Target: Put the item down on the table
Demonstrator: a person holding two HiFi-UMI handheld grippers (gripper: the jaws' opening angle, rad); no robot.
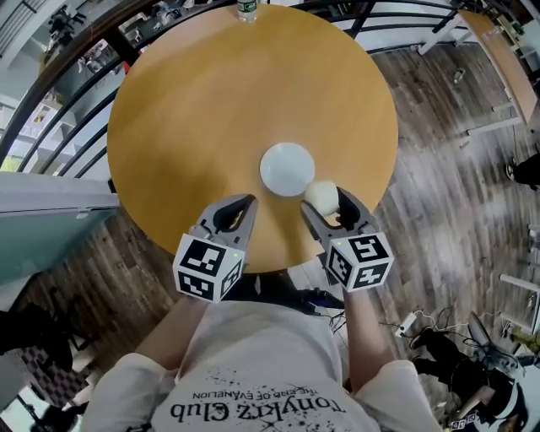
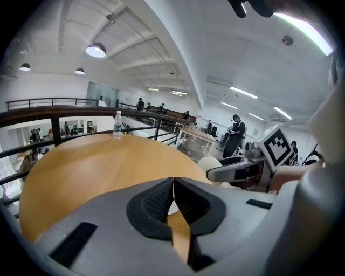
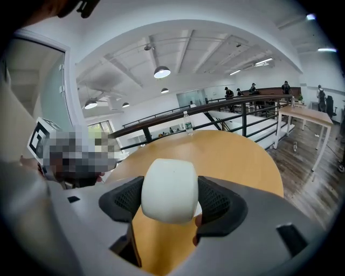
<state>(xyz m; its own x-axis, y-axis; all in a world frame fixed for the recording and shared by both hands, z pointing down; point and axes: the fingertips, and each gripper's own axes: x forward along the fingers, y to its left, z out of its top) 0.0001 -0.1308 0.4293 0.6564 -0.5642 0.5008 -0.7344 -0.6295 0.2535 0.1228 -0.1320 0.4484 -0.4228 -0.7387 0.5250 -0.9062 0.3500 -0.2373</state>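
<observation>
Wide bare wood, little in the way.
Lies open across the round table point(image 1: 186, 118) left, right and beyond the white plate point(image 1: 287, 168) at centre; tight only beside the white item point(image 1: 321, 195) in the right gripper point(image 1: 327, 202), just beside that plate's rim; water bottle point(image 1: 245, 8) at the far edge.

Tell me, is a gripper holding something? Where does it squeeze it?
The right gripper holds a white rounded item, jaws pressed on its two sides. The left gripper is shut, with nothing in it.
</observation>
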